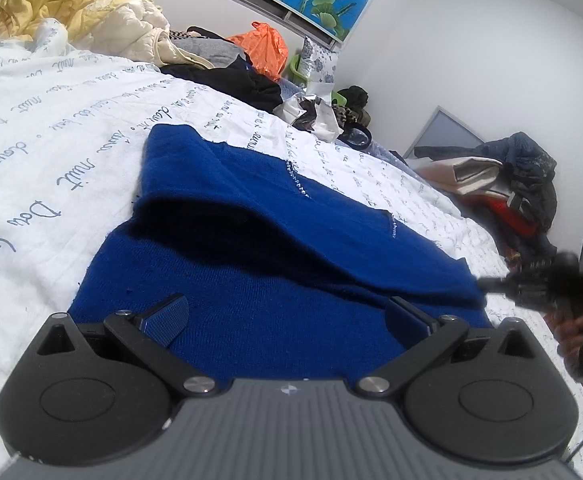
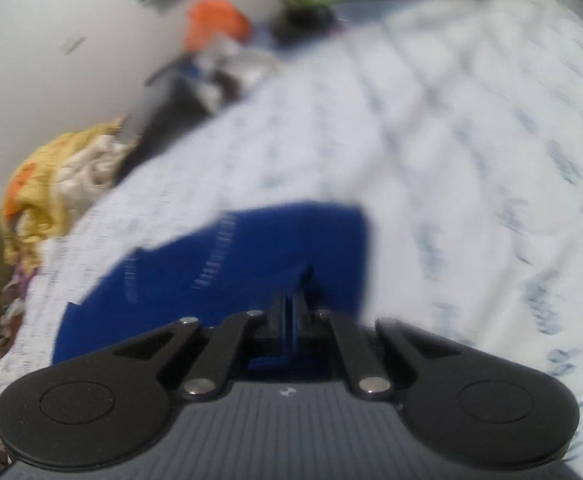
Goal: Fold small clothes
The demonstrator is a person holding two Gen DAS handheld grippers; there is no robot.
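Blue knit garment, part-folded on the script-printed bedsheet near its front edge; left gripper spread wide over the near hem, clasping nothing, seemingly to steady it; right gripper fully closed, apparently pinching a blue edge for the fold.

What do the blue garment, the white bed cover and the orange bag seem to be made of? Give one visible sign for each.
Blue garment: probably knitted wool or acrylic; fine ribbed texture, matt, soft fuzzy edges.
White bed cover: likely quilted cotton; stitched lines, puffy matt surface, printed script.
Orange bag: thin plastic film, seemingly; glossy crinkles and tied handles.
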